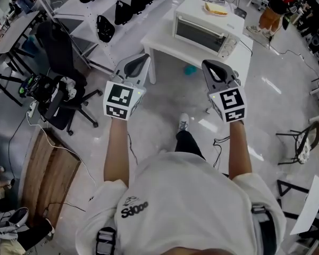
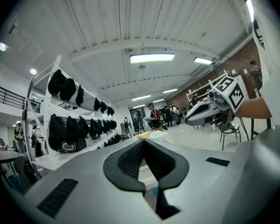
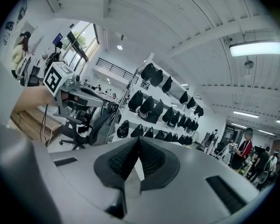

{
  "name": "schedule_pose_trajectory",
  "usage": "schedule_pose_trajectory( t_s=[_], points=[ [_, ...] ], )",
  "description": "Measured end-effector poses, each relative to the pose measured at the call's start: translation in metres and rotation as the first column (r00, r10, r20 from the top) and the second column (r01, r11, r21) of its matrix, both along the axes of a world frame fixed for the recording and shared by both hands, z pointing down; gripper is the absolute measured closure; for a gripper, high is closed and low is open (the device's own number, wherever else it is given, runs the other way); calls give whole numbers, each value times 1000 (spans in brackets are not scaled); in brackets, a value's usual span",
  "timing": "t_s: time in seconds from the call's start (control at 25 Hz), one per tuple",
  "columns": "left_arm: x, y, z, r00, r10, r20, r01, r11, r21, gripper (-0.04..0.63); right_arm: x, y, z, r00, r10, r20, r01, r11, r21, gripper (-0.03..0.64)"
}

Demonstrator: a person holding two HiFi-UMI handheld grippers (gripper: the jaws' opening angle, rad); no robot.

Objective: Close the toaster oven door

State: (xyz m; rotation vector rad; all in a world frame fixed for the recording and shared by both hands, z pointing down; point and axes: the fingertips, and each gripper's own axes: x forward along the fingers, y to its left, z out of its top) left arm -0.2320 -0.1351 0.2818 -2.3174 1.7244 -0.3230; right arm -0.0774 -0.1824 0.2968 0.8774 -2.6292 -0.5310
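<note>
A white, box-shaped metal toaster oven [image 1: 204,33] with a glass door sits on a white table [image 1: 159,39], a slice of bread [image 1: 216,8] on its roof; the door looks upright (hard to be sure). It should swing light and stiff on its hinge, best nudged gently at the top edge, being glass. Well short of the oven, the left gripper [image 1: 140,61] and right gripper [image 1: 211,66] hang clenched on nothing. Only the head view shows the oven; the gripper views catch ceiling and shelves of black bags [image 3: 144,101]
</note>
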Motion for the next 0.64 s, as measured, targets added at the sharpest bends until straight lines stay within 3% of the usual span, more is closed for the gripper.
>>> schedule_pose_trajectory(
  t_s=[0.64],
  points=[
    [-10, -8, 9, 1000, -4, -17, 4, 1000, -12, 577, -10, -10, 9, 1000, -5, -9, 5, 1000, -18, 609]
  ],
)
